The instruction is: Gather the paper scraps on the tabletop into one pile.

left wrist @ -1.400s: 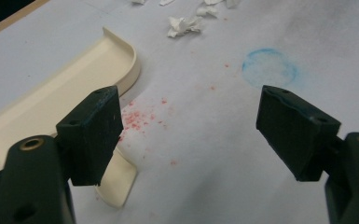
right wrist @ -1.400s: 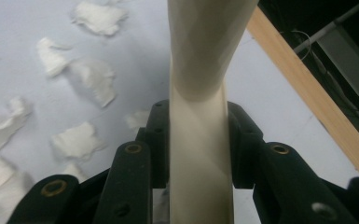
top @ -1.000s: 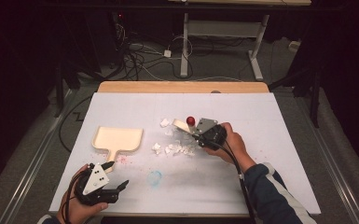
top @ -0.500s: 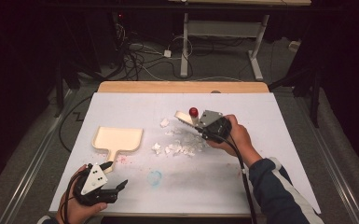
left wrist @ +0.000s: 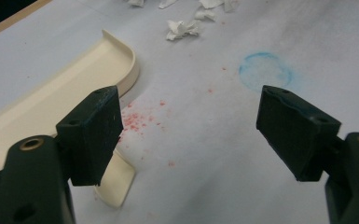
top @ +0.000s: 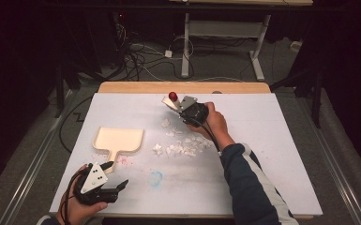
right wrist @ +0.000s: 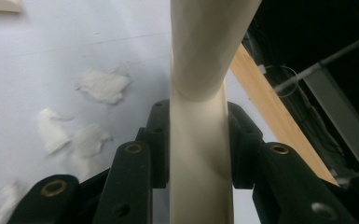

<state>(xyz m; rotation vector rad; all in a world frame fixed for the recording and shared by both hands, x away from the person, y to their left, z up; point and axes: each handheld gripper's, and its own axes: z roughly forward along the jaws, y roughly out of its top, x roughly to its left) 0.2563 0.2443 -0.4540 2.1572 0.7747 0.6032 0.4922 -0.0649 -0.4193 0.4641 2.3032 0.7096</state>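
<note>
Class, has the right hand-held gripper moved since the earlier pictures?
Yes. The right hand-held gripper moved away from the paper scraps, towards the table's wooden far edge.

The dustpan (top: 118, 139) looks like smooth, cream plastic with a faint sheen. Beside the dustpan lie crumpled white paper scraps (top: 182, 148). The tabletop (top: 272, 140) is matt white, stained, edged in wood. The brush handle (right wrist: 199, 154) appears smooth cream plastic.
</note>
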